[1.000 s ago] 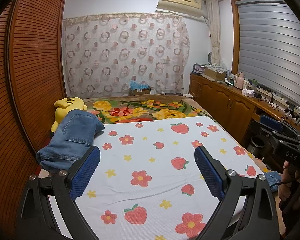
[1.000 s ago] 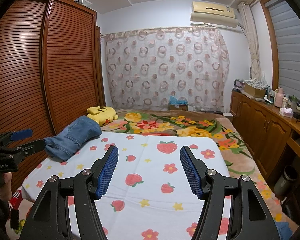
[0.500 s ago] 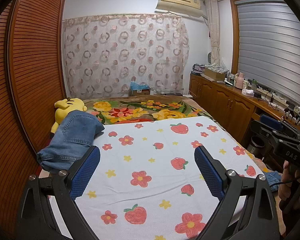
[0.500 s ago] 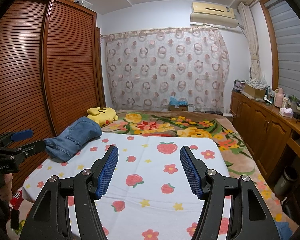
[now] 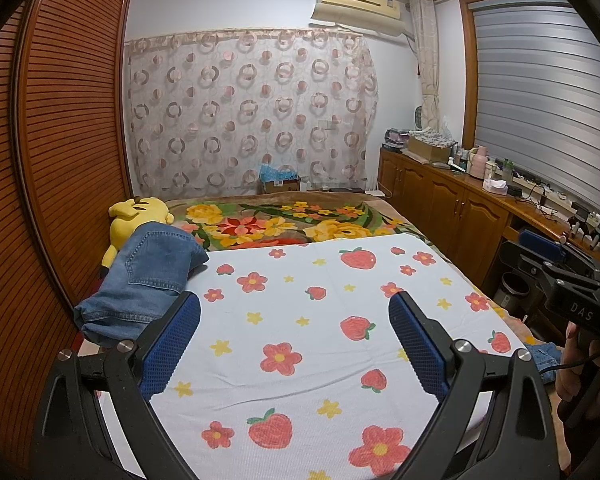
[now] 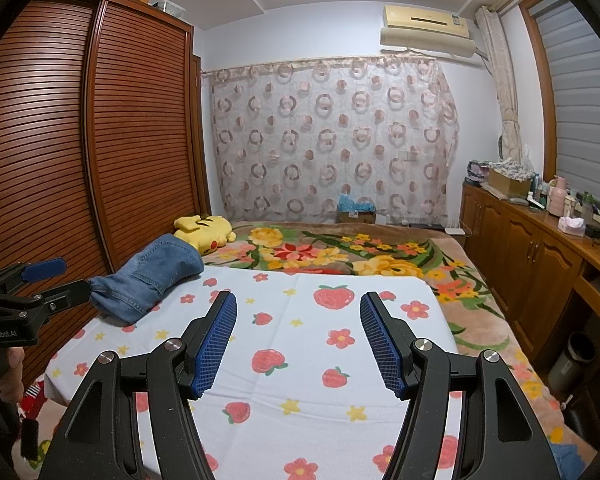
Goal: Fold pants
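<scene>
On the bed's (image 5: pixel 300 360) far-left corner I find folded jeans (image 5: pixel 148 280) beside a yellow plush toy (image 5: pixel 134 220); my left hand-held gripper (image 5: pixel 294 344) and right hand-held gripper (image 6: pixel 298 340) hover with jaws apart, empty.

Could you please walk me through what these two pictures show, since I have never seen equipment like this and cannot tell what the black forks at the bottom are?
There is no robot here: a person holds a hand-held gripper in each hand, and a wide-angle camera on each looks forward along its two fingers. In the left wrist view, the black fork with blue pads is the left gripper; its jaws stand open with nothing between them. The right gripper in the right wrist view is open and empty too. Each camera also catches the other gripper at the edge of its picture.

Both look over a bed covered with a white sheet printed with strawberries and flowers. A bundle of blue jeans lies at its left edge, beside a yellow plush toy. Behind is a flowered blanket, and wooden cabinets stand on the right.
</scene>
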{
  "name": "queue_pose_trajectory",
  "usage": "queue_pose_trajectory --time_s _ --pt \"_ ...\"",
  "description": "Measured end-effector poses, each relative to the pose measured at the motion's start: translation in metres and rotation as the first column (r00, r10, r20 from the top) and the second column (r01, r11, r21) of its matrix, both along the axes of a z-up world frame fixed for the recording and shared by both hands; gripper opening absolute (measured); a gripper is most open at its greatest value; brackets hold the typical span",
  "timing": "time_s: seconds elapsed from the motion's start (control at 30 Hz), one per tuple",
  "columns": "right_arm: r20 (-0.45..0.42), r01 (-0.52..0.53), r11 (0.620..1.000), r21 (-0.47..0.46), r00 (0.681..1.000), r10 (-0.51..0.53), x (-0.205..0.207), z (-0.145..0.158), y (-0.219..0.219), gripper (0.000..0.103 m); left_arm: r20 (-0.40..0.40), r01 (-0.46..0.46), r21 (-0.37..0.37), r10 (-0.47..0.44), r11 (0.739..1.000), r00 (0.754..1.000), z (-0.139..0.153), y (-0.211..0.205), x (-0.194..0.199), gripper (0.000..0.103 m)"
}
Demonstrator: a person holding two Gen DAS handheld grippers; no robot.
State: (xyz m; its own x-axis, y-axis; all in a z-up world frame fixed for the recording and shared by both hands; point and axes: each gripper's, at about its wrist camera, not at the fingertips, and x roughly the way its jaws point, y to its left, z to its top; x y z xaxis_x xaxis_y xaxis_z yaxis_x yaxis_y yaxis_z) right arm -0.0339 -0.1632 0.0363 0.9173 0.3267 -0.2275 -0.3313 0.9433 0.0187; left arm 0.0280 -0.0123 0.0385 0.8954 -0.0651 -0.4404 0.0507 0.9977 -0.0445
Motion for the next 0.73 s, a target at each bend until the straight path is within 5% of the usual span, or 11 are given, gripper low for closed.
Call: queue_pose_trajectory --time_s 0.73 --pt "0.005 0.003 1.0 0.002 1.0 -0.003 0.0001 0.0011 -0.0008 0.066 0.001 0.0 0.001 0.0 1.0 1.0 -0.0013 0.0 -0.0001 0.096"
